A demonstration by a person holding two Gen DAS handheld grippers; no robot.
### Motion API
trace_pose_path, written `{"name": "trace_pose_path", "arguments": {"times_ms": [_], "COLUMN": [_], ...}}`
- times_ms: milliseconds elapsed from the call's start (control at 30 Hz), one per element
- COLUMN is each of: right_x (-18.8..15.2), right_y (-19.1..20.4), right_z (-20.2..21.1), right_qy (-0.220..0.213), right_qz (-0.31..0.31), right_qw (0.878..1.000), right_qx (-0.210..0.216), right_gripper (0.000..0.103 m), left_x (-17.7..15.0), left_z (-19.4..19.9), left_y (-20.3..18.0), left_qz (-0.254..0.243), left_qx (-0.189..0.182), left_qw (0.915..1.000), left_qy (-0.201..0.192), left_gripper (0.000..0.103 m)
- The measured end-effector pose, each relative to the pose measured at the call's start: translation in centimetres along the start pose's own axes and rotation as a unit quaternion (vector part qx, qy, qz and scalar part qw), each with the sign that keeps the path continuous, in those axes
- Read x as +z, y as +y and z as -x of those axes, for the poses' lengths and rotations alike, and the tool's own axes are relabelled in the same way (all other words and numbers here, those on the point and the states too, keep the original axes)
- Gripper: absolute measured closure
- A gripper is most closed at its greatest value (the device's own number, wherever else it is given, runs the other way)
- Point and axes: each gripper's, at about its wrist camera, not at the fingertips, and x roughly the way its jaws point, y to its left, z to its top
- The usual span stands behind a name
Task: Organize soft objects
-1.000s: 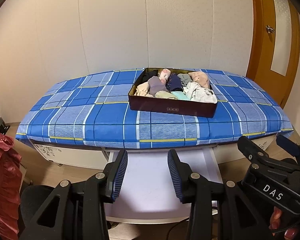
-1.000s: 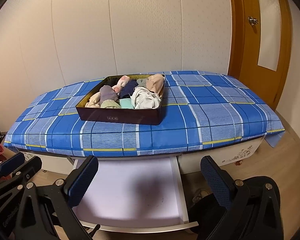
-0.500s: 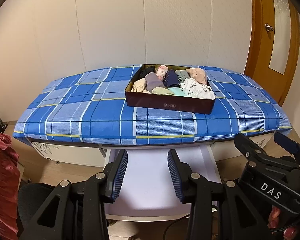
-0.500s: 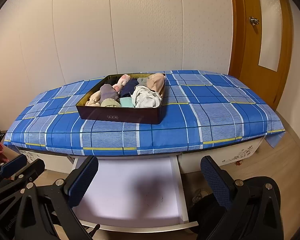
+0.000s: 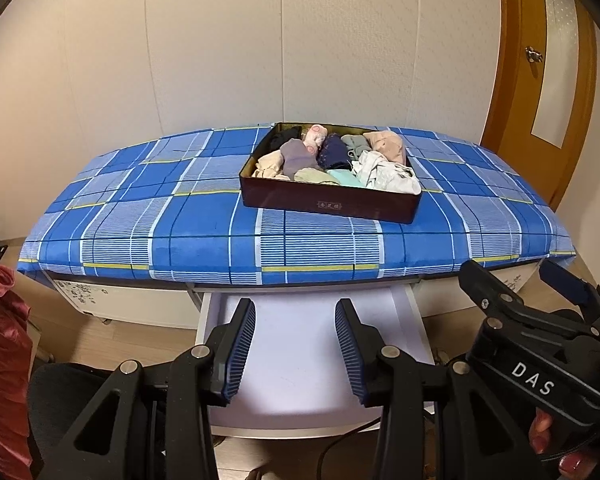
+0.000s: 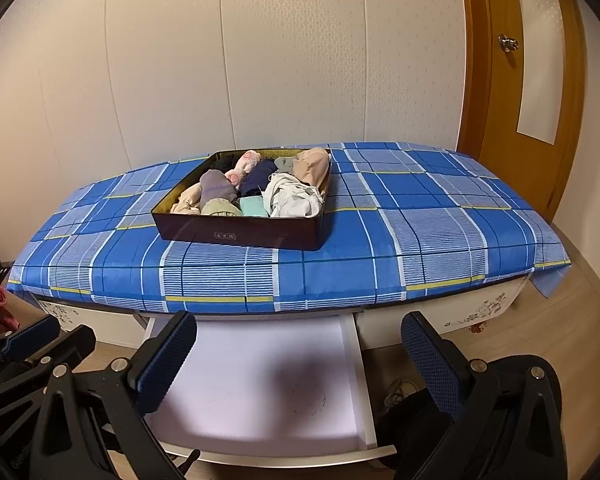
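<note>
socks and other small soft pieces (image 5: 332, 156) fill a shallow dark box (image 5: 328, 200), lumped and rolled: pink, purple, navy, grey, peach, beige, mint, and a crumpled white piece at the box's right end. the box sits on the blue plaid cloth (image 5: 180, 216) covering the desk (image 5: 132, 304), just right of centre in the left wrist view, left of centre in the right wrist view (image 6: 244, 228), nearer the back wall than the front edge.

the left wrist view alone shows the right gripper (image 5: 532, 284) from the side at lower right, lettered "das", with painted fingernails (image 5: 572, 466) of the hand under it, and red fabric (image 5: 0, 360) at the left edge. the right wrist view alone shows the cloth's corner hanging off the desk at right and the left gripper's black frame at lower left.

the left gripper (image 5: 295, 350) is narrowly parted, nothing between its blue pads. the right gripper (image 6: 300, 364) stands wide, also empty.

an open white drawer (image 6: 260, 392) juts from under the front edge, directly before both grippers, its bottom bare. plaid surface lies free to both sides of the box; a wooden door (image 6: 516, 80) stands at upper right.
</note>
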Motion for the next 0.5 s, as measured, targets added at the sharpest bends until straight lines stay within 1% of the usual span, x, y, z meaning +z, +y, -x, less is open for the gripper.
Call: {"name": "trace_pose_path", "arguments": {"times_ms": [300,500], "right_x": [0.01,0.07], "right_y": [-0.16,-0.38], "right_z": [-0.15,-0.57], "right_qy": [0.001,0.003], "right_qz": [-0.004,-0.006], "right_qw": [1.0,1.0], "right_qx": [-0.001,-0.002], "right_gripper": [0.0,0.0], "left_x": [-0.09,-0.16], "left_z": [-0.37,-0.62], "left_y": [-0.12,-0.16], "left_qz": [-0.002,-0.007], "left_qx": [-0.002,0.012], "left_qw": [1.0,0.9999], "left_qy": [0.009,0.005], "left_gripper": [0.061,0.061]}}
